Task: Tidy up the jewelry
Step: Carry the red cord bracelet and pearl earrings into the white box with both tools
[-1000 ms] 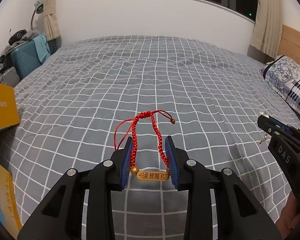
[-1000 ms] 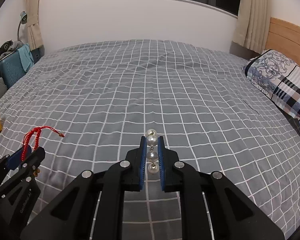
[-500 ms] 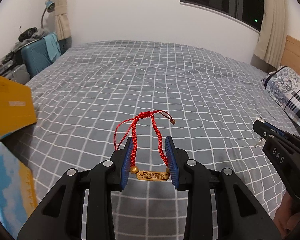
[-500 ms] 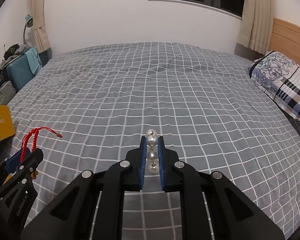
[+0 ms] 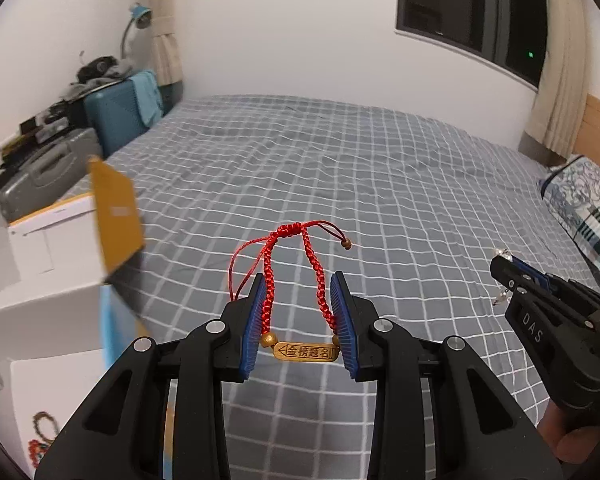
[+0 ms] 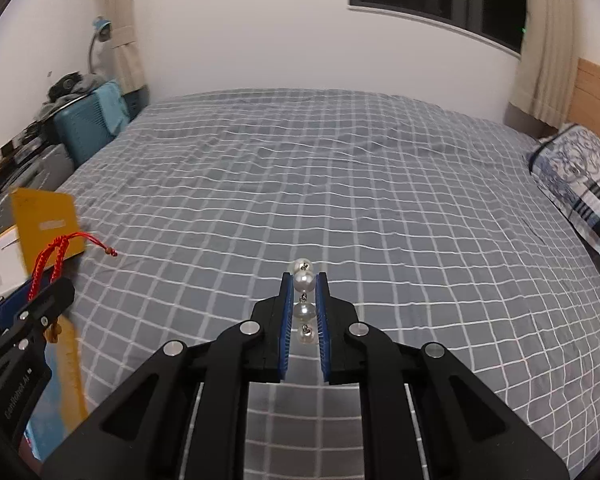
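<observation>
**Both tongs loaded above the bed**

While the left wrist view looks down its own fingers, the left tongs (image 5: 298, 312) stand partly closed on a red braided bracelet (image 5: 296, 268), the blue pads pressing the ends of its gold name plate (image 5: 305, 351) so that the cord loop sticks out forward above the grey checked bed (image 5: 340, 168); a white box (image 5: 32, 280) with a raised yellow flap (image 5: 114, 212) sits at the left edge of the bed, with what looks like a beaded bracelet low on its side; the right tongs (image 5: 500, 270) show at the far right, pearls glinting at the tip.

Seen from the right wrist, the right tongs (image 6: 304, 300) are closed almost fully on a short string of pearls (image 6: 304, 296), one pearl poking past the tips; the left tongs (image 6: 50, 280) appear at lower left with the red bracelet (image 6: 56, 256) rising from them, in front of the yellow flap (image 6: 40, 220); a patterned pillow (image 6: 580, 188) lies at the right.
</observation>
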A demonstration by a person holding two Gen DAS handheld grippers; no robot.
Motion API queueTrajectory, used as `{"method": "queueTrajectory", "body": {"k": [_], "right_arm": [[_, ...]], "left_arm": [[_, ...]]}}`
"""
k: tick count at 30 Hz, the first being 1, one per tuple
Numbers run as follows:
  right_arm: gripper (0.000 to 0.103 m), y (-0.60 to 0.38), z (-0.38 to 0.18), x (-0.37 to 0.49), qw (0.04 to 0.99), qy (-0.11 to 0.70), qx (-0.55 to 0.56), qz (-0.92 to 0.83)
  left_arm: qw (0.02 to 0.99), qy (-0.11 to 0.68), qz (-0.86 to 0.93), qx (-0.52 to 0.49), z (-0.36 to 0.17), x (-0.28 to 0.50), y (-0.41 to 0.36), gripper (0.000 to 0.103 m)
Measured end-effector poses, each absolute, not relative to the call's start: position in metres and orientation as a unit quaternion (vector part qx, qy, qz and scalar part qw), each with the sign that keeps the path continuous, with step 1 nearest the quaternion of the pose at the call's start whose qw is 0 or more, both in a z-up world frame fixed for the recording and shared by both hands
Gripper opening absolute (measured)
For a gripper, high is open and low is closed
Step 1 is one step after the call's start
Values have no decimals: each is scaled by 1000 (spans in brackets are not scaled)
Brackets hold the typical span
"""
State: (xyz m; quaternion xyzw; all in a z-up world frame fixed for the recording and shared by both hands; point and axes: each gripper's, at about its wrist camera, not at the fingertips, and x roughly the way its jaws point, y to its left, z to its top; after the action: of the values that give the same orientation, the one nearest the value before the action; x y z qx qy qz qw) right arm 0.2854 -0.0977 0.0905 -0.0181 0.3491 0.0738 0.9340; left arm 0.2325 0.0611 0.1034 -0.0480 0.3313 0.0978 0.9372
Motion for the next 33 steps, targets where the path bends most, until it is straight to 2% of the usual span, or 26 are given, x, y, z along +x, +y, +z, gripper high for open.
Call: {"method": "queueTrajectory", "body": {"k": [8,19,26,33], "right_arm": [[11,-44,113,249,930,345,-22,126],[10,58,125,181,921,322,-85,201],[10,117,116,146,905,323,-121,251],[10,171,92,124,880,345,-149,291]], "left_arm": [[929,336,142,-66,112,184,119,32],[910,344,212,-90,106,108,207,32],[894,354,252,-113,99,67,261,32],[885,365,267,-111,91,47,283,33]]}}
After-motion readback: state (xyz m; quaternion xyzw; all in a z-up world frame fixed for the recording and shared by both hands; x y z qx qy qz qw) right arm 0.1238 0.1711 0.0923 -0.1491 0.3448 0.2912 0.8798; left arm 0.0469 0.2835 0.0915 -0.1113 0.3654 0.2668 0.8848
